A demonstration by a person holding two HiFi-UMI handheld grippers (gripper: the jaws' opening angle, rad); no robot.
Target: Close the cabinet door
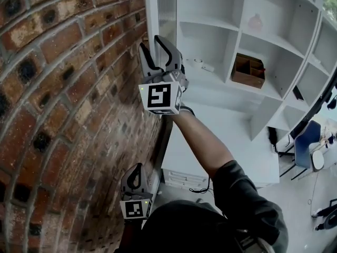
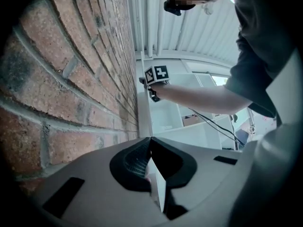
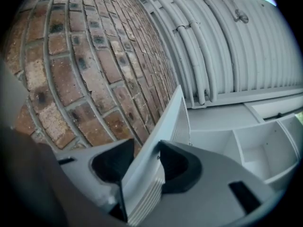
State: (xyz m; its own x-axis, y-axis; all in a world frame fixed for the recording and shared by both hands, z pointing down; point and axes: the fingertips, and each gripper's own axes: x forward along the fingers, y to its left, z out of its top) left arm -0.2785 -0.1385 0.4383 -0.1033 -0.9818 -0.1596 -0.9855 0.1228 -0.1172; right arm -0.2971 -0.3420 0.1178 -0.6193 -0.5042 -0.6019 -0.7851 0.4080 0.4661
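White door [image 3: 173,117], ribbed on one face, stands open beside the brick wall [image 3: 85,56] at 10 o'clock; right gripper [image 3: 142,160] clamps its edge, left gripper [image 2: 150,143] closed, empty

brick wall [image 1: 63,88] close behind open cabinet door [image 1: 167,12], seemingly narrow gap, open room toward shelves [image 1: 208,21]

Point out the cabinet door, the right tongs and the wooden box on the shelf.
cabinet door [image 3: 169,123]: right gripper view, on its white edge.
right tongs [image 3: 146,148]: right gripper view, midway between the fingertips.
wooden box [image 1: 247,73]: head view, on its brown front.
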